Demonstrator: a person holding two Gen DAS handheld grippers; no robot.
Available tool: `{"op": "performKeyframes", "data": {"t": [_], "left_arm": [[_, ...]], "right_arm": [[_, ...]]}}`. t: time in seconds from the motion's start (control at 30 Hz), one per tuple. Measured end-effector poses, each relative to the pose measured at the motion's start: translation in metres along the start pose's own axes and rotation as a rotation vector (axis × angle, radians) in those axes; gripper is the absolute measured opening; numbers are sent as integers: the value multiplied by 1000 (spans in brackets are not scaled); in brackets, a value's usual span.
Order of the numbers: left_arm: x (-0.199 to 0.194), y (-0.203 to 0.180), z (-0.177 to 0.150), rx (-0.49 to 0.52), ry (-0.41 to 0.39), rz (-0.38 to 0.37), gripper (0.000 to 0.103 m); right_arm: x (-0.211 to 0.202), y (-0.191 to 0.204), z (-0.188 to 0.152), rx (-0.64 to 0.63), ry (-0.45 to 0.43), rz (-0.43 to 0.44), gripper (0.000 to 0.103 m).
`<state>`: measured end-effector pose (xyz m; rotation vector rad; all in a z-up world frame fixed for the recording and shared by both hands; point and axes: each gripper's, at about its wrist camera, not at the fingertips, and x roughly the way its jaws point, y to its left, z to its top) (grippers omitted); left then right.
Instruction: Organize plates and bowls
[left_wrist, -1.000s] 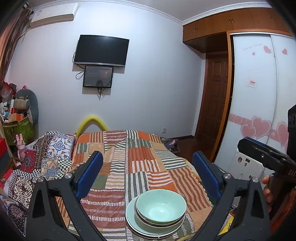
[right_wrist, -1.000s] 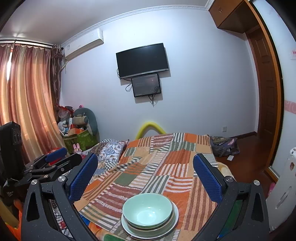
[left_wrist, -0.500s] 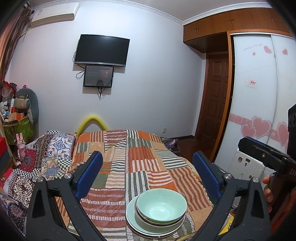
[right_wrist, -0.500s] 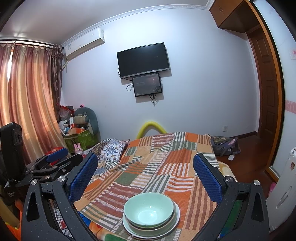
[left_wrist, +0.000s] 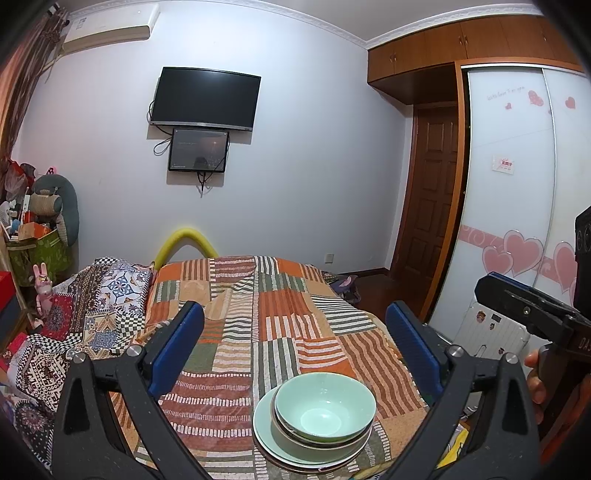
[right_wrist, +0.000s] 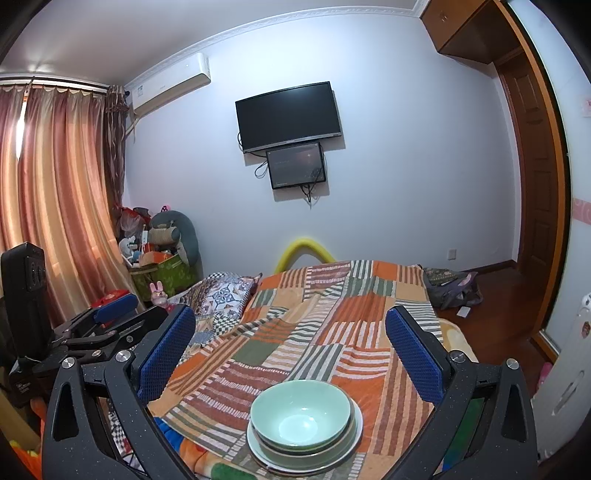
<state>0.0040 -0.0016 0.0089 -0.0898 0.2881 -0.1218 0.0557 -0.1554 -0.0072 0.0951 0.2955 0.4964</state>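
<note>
A pale green bowl (left_wrist: 325, 410) sits nested in another bowl on a pale green plate (left_wrist: 273, 439), stacked at the near end of a striped patchwork cloth (left_wrist: 258, 332). The same bowl (right_wrist: 301, 413) and plate (right_wrist: 354, 435) show in the right wrist view. My left gripper (left_wrist: 295, 339) is open and empty, held above and behind the stack. My right gripper (right_wrist: 290, 339) is open and empty, also above the stack. Each gripper shows at the edge of the other's view: the right one (left_wrist: 532, 314) and the left one (right_wrist: 107, 321).
A patterned quilt (left_wrist: 92, 314) lies left of the cloth. A yellow foam arch (left_wrist: 184, 243) stands at the far end. A cluttered corner with a green box (right_wrist: 162, 273) is at left, a wardrobe (left_wrist: 517, 221) and door (left_wrist: 432, 206) at right.
Both views have drifted slightly; the stack sits a touch higher in the right wrist view. Both grippers stay open and the dishes have not moved.
</note>
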Motion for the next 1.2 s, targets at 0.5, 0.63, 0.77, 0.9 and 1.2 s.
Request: {"op": "performKeyframes", "data": {"t": [0.5,0.63,0.77,0.9,1.2], "left_arm": [[4,0,-1,-2,11,-19,102],[5,1,-1,-9,19,-28,102],[5,0,0,-3,17,-30,102],[6,-3,-1,7,18,-32,102],[4,-6,-3,14,21,-45,102]], "right_arm": [[1,0,0,0,3,-3,103],[1,0,-1,-1,3,-2,103],[0,0,-1,-1,3,-5,103],[0,0,-1,0,3,-4,103],[-1,-1,-4,-6,7,-4,103]]}}
